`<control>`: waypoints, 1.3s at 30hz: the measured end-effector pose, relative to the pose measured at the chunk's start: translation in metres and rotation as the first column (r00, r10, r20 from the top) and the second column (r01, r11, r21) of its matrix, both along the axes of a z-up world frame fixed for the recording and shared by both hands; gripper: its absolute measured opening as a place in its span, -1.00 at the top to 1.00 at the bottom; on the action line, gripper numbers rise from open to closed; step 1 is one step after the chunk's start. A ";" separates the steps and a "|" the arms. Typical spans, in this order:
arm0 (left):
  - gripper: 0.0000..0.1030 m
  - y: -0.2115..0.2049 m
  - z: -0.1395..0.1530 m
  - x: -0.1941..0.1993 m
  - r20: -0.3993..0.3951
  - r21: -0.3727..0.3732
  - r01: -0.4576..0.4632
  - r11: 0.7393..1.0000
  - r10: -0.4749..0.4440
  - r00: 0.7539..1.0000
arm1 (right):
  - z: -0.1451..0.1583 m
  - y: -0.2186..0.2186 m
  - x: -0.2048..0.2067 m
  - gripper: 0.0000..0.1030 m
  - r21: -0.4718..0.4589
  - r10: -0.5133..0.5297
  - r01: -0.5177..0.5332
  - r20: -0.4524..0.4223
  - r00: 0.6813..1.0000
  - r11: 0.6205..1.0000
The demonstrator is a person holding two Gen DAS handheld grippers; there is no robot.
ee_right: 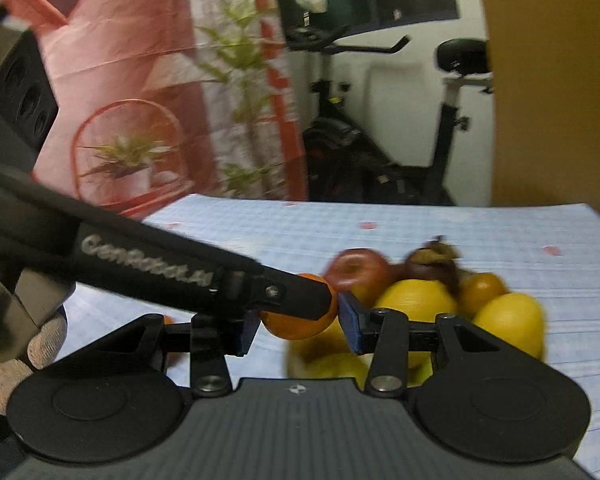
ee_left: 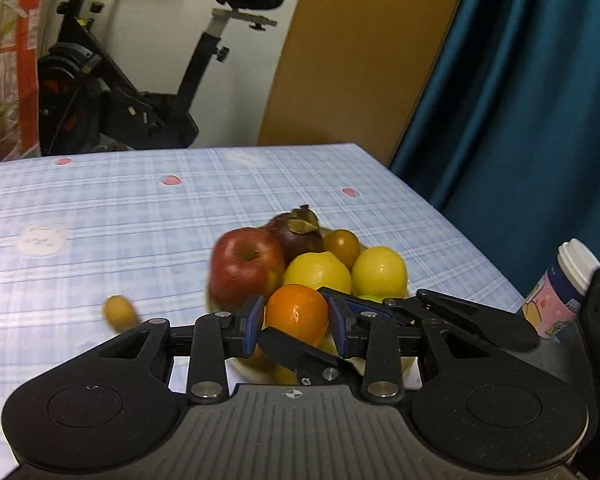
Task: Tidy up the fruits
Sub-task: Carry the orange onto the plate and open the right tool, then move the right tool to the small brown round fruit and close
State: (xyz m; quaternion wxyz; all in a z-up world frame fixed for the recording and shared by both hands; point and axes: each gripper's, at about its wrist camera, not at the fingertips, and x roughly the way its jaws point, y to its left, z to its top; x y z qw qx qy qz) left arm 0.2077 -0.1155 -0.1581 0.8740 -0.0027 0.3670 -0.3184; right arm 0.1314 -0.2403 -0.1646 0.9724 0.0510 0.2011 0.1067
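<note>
A small orange sits between the blue pads of my left gripper, which is shut on it. My right gripper is closed on the same orange from the other side. One of its black fingers crosses the left wrist view, and a left finger lies over the orange in the right wrist view. Just behind is a pale dish piled with a red apple, a mangosteen, two lemons and a small brownish fruit.
A small yellow-orange fruit lies loose on the blue checked tablecloth. A pink bottle with a white cap stands near the table's right edge. An exercise bike and a blue curtain are beyond. A gloved hand holds the left gripper.
</note>
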 end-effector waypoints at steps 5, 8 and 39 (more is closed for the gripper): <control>0.27 -0.019 -0.009 0.008 -0.028 0.035 0.012 0.999 -0.011 1.000 | -0.007 -0.011 0.003 0.14 0.011 -0.050 0.051 -0.017 0.999 0.999; 0.25 -0.027 -0.013 0.011 -0.026 0.050 0.020 0.999 -0.018 0.999 | -0.011 -0.019 0.002 0.14 0.036 -0.060 0.061 -0.029 0.998 0.997; -0.05 0.091 0.022 -0.020 0.063 -0.024 -0.303 0.953 0.304 0.951 | -0.009 0.003 -0.012 -0.17 -0.014 0.022 -0.020 0.138 0.990 1.000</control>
